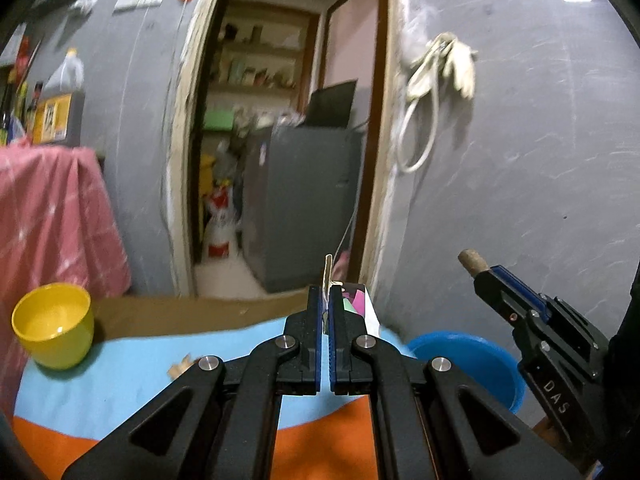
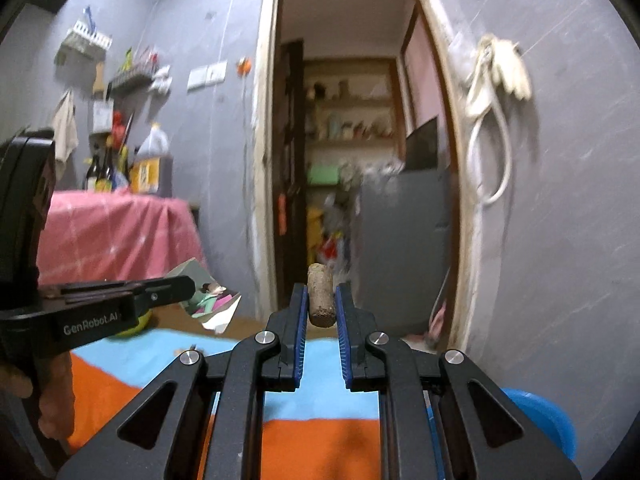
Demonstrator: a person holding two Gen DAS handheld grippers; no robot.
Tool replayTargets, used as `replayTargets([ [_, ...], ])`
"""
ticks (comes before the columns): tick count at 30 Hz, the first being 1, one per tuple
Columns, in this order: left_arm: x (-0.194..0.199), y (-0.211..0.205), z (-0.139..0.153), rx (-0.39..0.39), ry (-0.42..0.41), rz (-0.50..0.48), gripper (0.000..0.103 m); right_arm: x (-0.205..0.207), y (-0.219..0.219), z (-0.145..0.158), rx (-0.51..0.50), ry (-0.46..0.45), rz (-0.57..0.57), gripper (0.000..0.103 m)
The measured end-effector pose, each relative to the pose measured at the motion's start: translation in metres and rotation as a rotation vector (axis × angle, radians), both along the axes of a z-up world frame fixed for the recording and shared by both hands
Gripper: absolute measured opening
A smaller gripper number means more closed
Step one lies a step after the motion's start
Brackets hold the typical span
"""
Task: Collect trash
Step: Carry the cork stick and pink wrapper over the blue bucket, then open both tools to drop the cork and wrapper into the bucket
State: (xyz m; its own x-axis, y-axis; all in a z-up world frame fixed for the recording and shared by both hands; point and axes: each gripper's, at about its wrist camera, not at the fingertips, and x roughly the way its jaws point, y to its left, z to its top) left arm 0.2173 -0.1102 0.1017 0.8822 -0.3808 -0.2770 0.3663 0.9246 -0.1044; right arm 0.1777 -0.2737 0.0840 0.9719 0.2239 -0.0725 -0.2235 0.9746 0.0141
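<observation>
My left gripper [image 1: 326, 304] is shut on a crumpled paper wrapper [image 1: 360, 304] with pink and green print, held above the table. The wrapper also shows in the right wrist view [image 2: 212, 304], at the tip of the left gripper [image 2: 188, 286]. My right gripper [image 2: 322, 300] is shut on a brown cork [image 2: 320, 296], held upright in the air. In the left wrist view the cork [image 1: 469, 261] sticks out of the right gripper [image 1: 480, 274] at the right. A blue basin [image 1: 472, 368] sits below, right of the table.
A yellow cup [image 1: 54, 326] stands on the table's left. The table has a blue and orange cover [image 1: 132, 384] with a small scrap [image 1: 182, 366] on it. A pink-covered counter [image 1: 52, 216] is at left. An open doorway [image 1: 288, 140] lies ahead.
</observation>
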Motion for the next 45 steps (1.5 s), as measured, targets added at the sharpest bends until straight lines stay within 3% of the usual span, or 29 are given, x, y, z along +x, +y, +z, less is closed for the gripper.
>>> replayTargets([
  [5,0.0,-0.03,0.014,-0.002,-0.043,-0.07,0.001,-0.016,-0.024,0.012,0.023,-0.059,-0.088,0.012],
  [14,0.008,-0.097,0.018,-0.028,0.0,-0.188,0.001,-0.029,-0.081,0.011,0.121,-0.052,-0.239,0.012],
  [22,0.021,-0.143,0.001,-0.031,0.12,-0.238,0.001,-0.026,-0.126,-0.002,0.202,0.039,-0.341,0.012],
  [34,0.058,-0.195,-0.049,0.026,0.416,-0.258,0.002,-0.003,-0.167,-0.038,0.318,0.28,-0.353,0.013],
  [36,0.06,-0.2,-0.055,0.046,0.446,-0.264,0.005,0.0,-0.171,-0.045,0.332,0.328,-0.352,0.015],
  [39,0.062,-0.199,-0.063,0.05,0.48,-0.266,0.02,0.002,-0.174,-0.05,0.349,0.372,-0.356,0.031],
  [41,0.062,-0.196,-0.067,0.032,0.486,-0.263,0.03,0.001,-0.177,-0.05,0.359,0.38,-0.358,0.032],
  [45,0.061,-0.189,-0.067,0.019,0.483,-0.241,0.032,-0.002,-0.179,-0.049,0.364,0.374,-0.364,0.032],
])
